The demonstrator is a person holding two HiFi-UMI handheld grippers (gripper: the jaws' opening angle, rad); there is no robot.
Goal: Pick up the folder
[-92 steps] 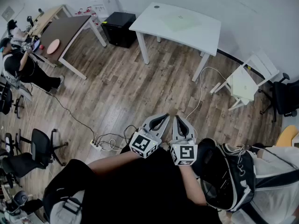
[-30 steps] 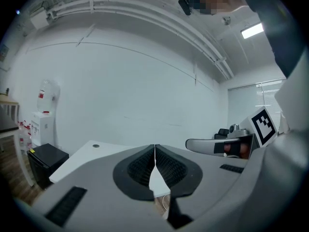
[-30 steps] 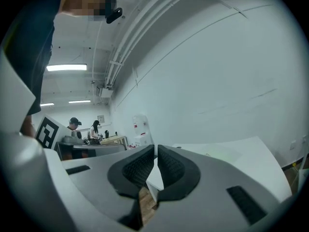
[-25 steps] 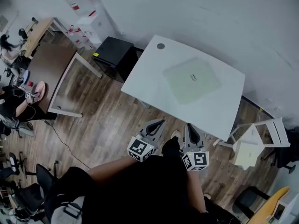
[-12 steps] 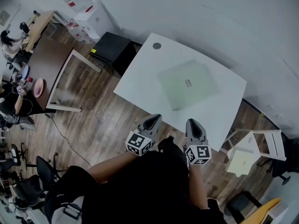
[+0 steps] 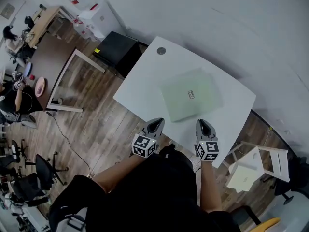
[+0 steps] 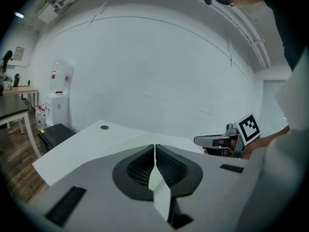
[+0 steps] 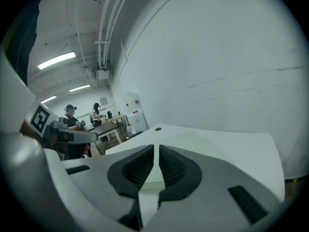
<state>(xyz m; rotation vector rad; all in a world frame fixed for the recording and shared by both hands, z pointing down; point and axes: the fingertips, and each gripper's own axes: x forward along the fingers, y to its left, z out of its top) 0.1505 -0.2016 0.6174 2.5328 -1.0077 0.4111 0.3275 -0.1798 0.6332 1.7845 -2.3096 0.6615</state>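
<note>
White table (image 6: 140, 81) bears a green folder (image 6: 190, 100), black cabinet (image 6: 116, 50) beside it

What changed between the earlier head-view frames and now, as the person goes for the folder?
The person has walked up to the white table; the left gripper and right gripper have come forward and now hang at its near edge, just short of the green folder. Nothing was taken hold of. Unchanged: both grippers shut and empty, the folder flat on the table.

Pale green folder (image 6: 191, 99) w/ small label, flat & closed on white table (image 6: 140, 86).
</note>
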